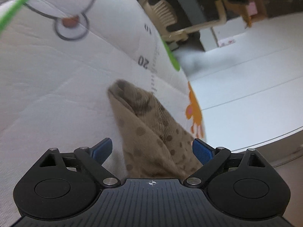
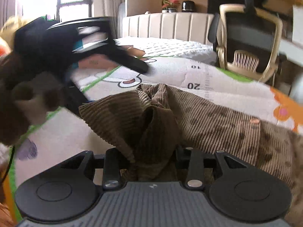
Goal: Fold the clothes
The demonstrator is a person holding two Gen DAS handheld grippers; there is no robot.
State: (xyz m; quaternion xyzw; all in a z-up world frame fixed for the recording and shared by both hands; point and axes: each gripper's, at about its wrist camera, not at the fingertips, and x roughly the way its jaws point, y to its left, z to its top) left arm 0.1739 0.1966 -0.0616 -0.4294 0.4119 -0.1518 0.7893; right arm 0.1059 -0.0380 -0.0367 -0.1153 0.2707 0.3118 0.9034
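- My left gripper (image 1: 152,147) is spread wide, the brown corduroy garment (image 1: 151,132) draped between its blue fingers (image 1: 202,150), ungripped.
- My right gripper (image 2: 153,151) is clamped on a bunched fold of it, over the printed mat (image 2: 170,70).
- Soft, limp, light cloth, I reckon; I'd grab hems or corners.

Right gripper (image 2: 154,151): jaws closed on a bunched fold of brown corduroy garment (image 2: 208,117). Garment spreads right across white printed mat (image 2: 170,71); pink button (image 2: 254,121) visible. Left gripper (image 2: 90,45), blurred, at far left above mat. Gold-framed office chair (image 2: 251,37) far right.
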